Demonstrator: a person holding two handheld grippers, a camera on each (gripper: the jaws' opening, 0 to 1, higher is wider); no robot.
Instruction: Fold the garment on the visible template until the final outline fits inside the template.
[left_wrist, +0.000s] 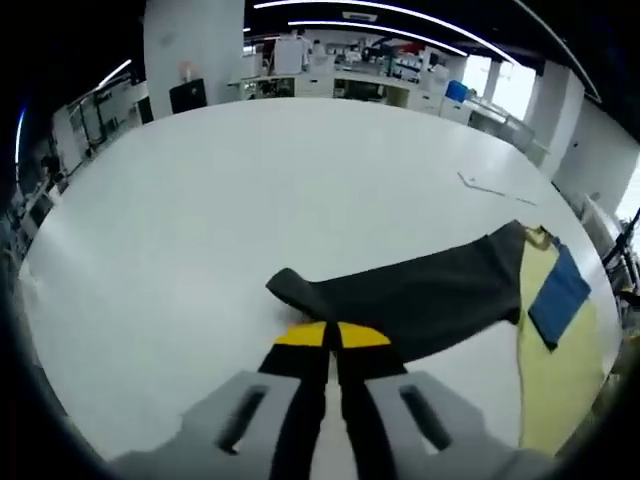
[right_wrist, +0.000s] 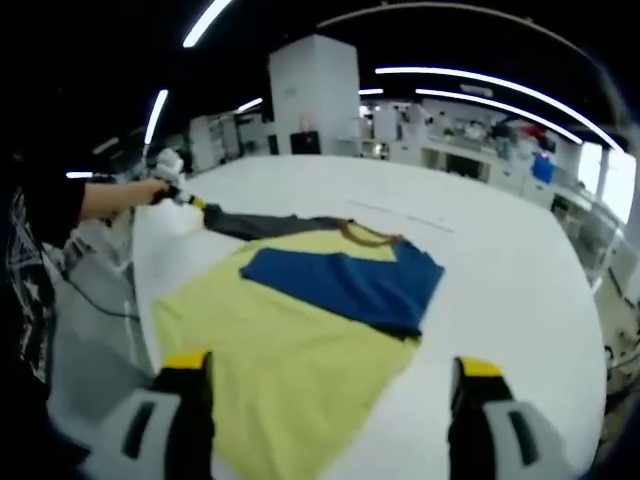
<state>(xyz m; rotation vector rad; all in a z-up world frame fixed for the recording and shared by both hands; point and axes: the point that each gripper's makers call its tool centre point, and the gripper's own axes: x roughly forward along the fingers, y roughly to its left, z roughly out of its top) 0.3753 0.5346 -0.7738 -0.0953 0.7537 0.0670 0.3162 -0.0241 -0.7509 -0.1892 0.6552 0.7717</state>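
Yellow fabric makes up the body of the garment (right_wrist: 300, 370), which lies spread flat on a large white table (right_wrist: 500, 270). A blue panel (right_wrist: 345, 285) crosses its upper chest, with one corner turned up near the collar. A dark grey sleeve (left_wrist: 420, 295) runs out from the shoulder across the tabletop, pulled long and narrow to a rounded cuff end.

In the left gripper view, the left gripper (left_wrist: 331, 345) has its yellow-tipped jaws pressed together right at the near edge of the dark sleeve, close to the cuff. Whether cloth is actually pinched between them cannot be told from this angle. The same gripper appears in the right gripper view (right_wrist: 185, 197), held in a person's hand (right_wrist: 150, 190) at the far end of the stretched sleeve, low over the table.

The right gripper (right_wrist: 330, 372) hangs above the yellow hem area with its jaws set wide apart, one at each side of the view, gripping nothing.

A thin pale line (left_wrist: 495, 188) is marked on the tabletop beyond the garment. No clear template outline can be made out around the garment. Workbenches and shelving (left_wrist: 350, 70) stand behind the table under strip lighting.
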